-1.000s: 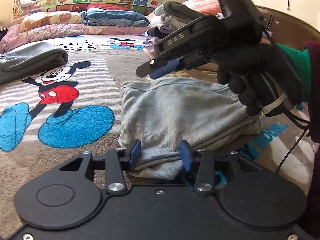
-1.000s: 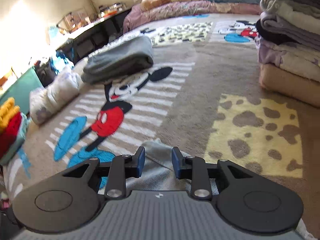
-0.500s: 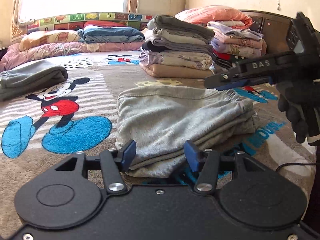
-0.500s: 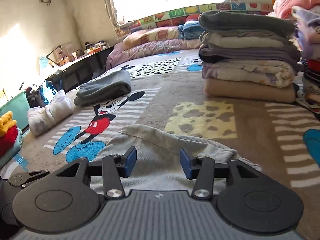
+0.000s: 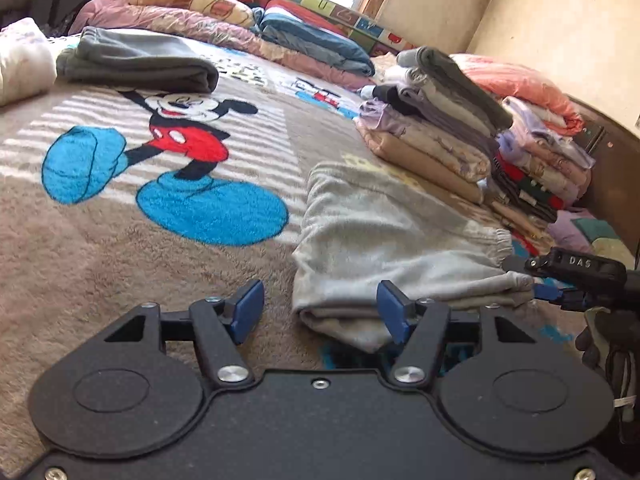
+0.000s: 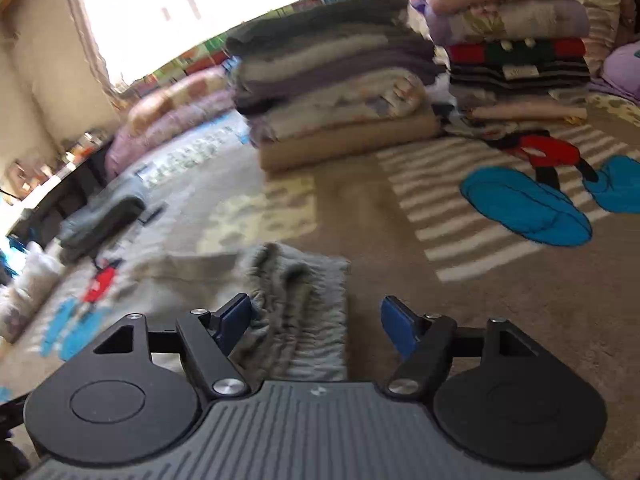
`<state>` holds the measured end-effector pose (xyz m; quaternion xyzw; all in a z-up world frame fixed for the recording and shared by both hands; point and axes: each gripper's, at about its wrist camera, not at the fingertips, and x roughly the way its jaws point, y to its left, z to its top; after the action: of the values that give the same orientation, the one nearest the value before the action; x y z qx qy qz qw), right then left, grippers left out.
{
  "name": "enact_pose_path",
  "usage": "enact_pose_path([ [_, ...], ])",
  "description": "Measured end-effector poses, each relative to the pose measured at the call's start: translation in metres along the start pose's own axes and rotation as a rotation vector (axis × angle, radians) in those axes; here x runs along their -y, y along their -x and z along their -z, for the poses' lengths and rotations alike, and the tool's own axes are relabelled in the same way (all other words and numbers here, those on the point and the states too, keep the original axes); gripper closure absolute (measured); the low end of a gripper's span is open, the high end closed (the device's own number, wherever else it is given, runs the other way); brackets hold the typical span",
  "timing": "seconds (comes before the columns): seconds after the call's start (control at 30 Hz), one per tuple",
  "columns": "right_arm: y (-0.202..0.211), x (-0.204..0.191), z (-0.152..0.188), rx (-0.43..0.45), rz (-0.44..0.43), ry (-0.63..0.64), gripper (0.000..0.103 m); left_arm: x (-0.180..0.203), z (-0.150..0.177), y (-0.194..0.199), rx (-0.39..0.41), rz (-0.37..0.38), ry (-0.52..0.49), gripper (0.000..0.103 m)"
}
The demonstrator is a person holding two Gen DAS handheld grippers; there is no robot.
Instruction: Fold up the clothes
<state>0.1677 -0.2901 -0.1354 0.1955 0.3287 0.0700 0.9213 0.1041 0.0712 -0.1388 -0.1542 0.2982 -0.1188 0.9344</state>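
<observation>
A folded light grey sweatshirt (image 5: 392, 236) lies on the cartoon-mouse blanket (image 5: 120, 240). My left gripper (image 5: 320, 314) hovers at its near left corner, jaws opening, with the fold's corner between the blue pads but not pressed. In the right wrist view the same garment's ribbed hem (image 6: 296, 312) sits between the widening jaws of my right gripper (image 6: 316, 324), close to the left pad, with a gap on the right. The right gripper's tip (image 5: 548, 284) also shows at the garment's right end in the left wrist view, held by a black-gloved hand (image 5: 604, 340).
Two stacks of folded clothes (image 5: 436, 132) (image 6: 332, 92) stand beyond the sweatshirt. A folded dark grey garment (image 5: 132, 60) lies far left, with pillows and quilts (image 5: 224, 24) along the window wall. A white bundle (image 5: 20, 60) sits at the blanket's left edge.
The right gripper swung from above the sweatshirt down to its right end and opened wide. My left gripper's jaws widened and the wrist rolled, tilting the view.
</observation>
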Motion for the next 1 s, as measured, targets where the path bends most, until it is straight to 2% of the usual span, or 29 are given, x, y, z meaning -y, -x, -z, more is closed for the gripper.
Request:
enact_pose_path([
  [0.03,-0.006,0.009,0.002,-0.019,-0.002,-0.045,0.025,0.000,0.001,0.002,0.003,0.004,-0.005,0.042],
  [0.13,0.003,0.031,0.012,0.013,-0.072,-0.164,0.026,-0.005,-0.007,0.006,-0.009,0.054,0.045,0.041],
  [0.23,0.010,0.044,0.017,0.028,-0.204,-0.272,0.025,-0.011,-0.024,-0.003,-0.026,0.079,0.098,0.040],
  [0.3,0.008,0.052,0.018,0.025,-0.259,-0.358,0.019,-0.014,-0.033,-0.017,-0.058,0.087,0.130,0.040],
  [0.43,-0.007,0.039,0.015,-0.015,-0.262,-0.310,0.012,-0.022,-0.044,-0.050,-0.115,0.113,0.231,0.040],
  [0.47,-0.011,0.033,0.013,-0.027,-0.259,-0.274,0.012,-0.024,-0.047,-0.058,-0.129,0.120,0.257,0.040],
  [0.53,-0.017,0.025,0.014,-0.032,-0.247,-0.237,0.032,-0.030,-0.050,-0.063,-0.128,0.147,0.361,0.041],
  [0.57,-0.020,0.025,0.016,-0.035,-0.237,-0.250,0.042,-0.031,-0.050,-0.064,-0.137,0.168,0.403,0.053],
  [0.6,-0.020,0.026,0.019,-0.022,-0.234,-0.252,0.046,-0.031,-0.051,-0.065,-0.147,0.191,0.443,0.070],
  [0.63,-0.019,0.027,0.021,-0.011,-0.241,-0.253,0.048,-0.029,-0.050,-0.066,-0.159,0.187,0.459,0.096],
  [0.7,-0.015,0.030,0.023,-0.005,-0.264,-0.271,0.057,-0.022,-0.047,-0.060,-0.152,0.178,0.458,0.098],
  [0.77,-0.007,0.038,0.020,-0.013,-0.325,-0.327,0.064,-0.021,-0.047,-0.040,-0.127,0.207,0.523,0.099],
  [0.83,0.007,0.045,0.017,-0.020,-0.386,-0.374,0.067,-0.020,-0.048,-0.009,-0.064,0.243,0.575,0.099],
  [0.87,0.016,0.046,0.015,-0.019,-0.418,-0.394,0.067,-0.020,-0.045,0.001,-0.055,0.245,0.595,0.099],
  [0.93,0.023,0.048,0.015,-0.045,-0.451,-0.422,0.067,-0.025,-0.035,0.002,-0.085,0.197,0.560,0.097],
  [0.97,0.018,0.047,0.018,-0.075,-0.421,-0.397,0.065,-0.027,-0.030,0.001,-0.102,0.171,0.538,0.084],
  [1.0,0.013,0.045,0.021,-0.104,-0.391,-0.372,0.055,-0.034,-0.023,-0.001,-0.116,0.143,0.539,0.075],
])
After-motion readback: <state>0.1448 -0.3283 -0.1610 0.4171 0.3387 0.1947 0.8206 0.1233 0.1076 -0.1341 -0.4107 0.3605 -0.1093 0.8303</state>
